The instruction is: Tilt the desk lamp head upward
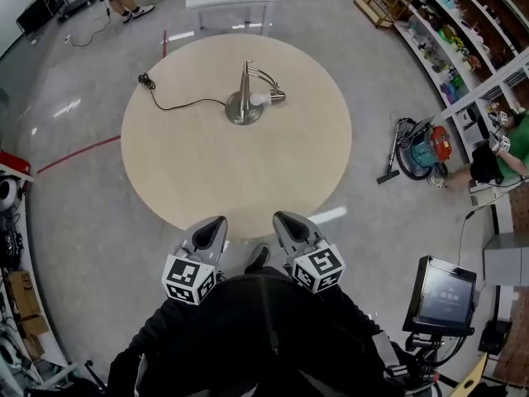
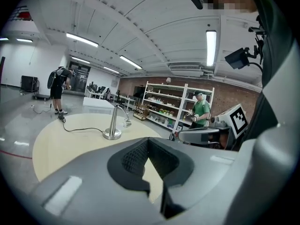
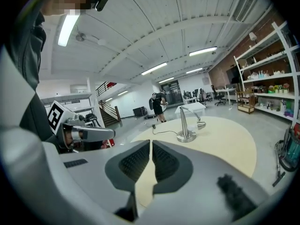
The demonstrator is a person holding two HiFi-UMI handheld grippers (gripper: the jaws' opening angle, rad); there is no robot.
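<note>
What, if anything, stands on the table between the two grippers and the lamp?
Nothing visible. Only table surface lies between the left gripper, the right gripper and the lamp. Its cord trails off to the left in the head view, away from the approach.

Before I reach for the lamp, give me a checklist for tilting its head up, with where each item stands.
1. Left gripper empty: ok, jaws shut on nothing.
2. Right gripper empty: ok, also shut.
3. Jaws opened for a grasp: not ok.
4. Desk lamp upright on the table: ok.
5. Lamp head within reach: not ok, both grippers sit at the table's near edge and the lamp stands past its centre.
6. Cord out of the way: ok, it trails from the base on the side away from the head.
</note>
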